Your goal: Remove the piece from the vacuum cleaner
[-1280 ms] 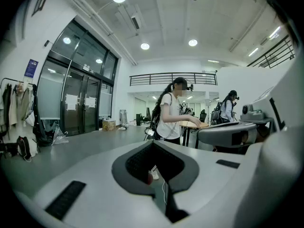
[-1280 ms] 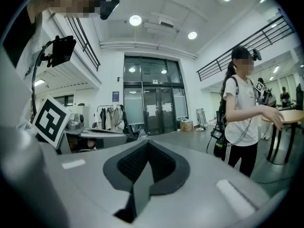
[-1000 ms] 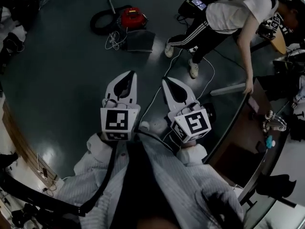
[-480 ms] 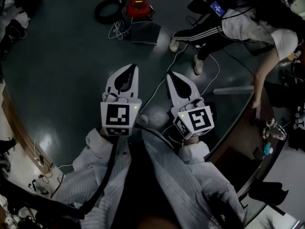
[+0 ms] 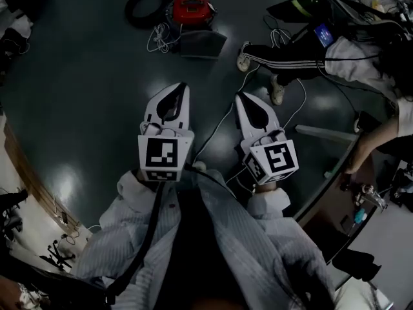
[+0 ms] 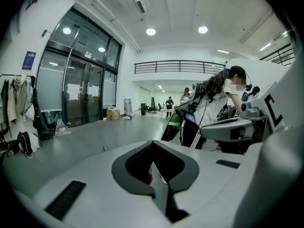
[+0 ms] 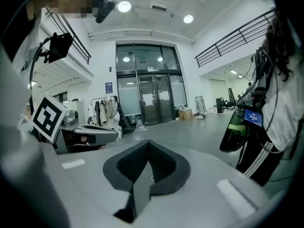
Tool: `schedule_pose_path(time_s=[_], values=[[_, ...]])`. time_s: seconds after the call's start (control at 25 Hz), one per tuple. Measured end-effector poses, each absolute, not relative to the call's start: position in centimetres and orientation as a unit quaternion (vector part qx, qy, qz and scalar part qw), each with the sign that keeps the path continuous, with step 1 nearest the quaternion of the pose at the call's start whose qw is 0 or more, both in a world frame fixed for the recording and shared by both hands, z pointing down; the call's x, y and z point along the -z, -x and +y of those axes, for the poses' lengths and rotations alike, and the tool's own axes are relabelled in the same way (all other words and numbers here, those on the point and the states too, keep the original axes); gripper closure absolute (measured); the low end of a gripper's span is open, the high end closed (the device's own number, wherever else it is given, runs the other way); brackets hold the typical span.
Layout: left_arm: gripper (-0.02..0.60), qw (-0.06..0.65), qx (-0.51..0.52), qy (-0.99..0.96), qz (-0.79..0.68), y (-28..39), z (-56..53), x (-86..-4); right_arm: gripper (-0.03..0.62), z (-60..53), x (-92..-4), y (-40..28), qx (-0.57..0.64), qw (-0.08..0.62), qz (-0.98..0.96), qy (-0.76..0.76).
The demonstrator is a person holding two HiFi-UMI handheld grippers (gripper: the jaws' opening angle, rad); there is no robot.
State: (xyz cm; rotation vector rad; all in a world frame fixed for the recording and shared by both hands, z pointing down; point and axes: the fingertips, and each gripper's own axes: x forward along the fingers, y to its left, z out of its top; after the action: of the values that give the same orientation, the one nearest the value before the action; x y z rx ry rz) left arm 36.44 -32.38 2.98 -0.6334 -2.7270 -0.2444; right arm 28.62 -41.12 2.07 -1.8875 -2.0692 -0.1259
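With the left claw (image 5: 180, 90) and right claw (image 5: 244, 101) both closed and empty, first walk near the red canister vacuum cleaner (image 5: 192, 8) on the dark glossy floor (image 5: 84, 95), then open them.

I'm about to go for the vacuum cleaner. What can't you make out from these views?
- Vacuum cleaner, head view: too small and dark to tell which piece comes off.
- Left gripper view: only a red sliver shows through the shut left claw.
- Right gripper view: no vacuum visible past the shut right claw.
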Motion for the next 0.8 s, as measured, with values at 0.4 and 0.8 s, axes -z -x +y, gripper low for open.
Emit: schedule_pose_path(time_s=[0.4, 0.8], values=[[0.577, 0.215, 0.092, 0.173, -0.957, -25.1, -16.7, -7.3, 0.592, -25.0, -5.8, -16.8, 0.064, 0.204, -0.751, 0.625], [0.577, 0.279, 0.120, 0.187, -0.934, -14.8, -7.4, -17.3, 0.592, -15.0, -16.5, -6.1, 0.116, 0.272, -0.710, 0.639]])
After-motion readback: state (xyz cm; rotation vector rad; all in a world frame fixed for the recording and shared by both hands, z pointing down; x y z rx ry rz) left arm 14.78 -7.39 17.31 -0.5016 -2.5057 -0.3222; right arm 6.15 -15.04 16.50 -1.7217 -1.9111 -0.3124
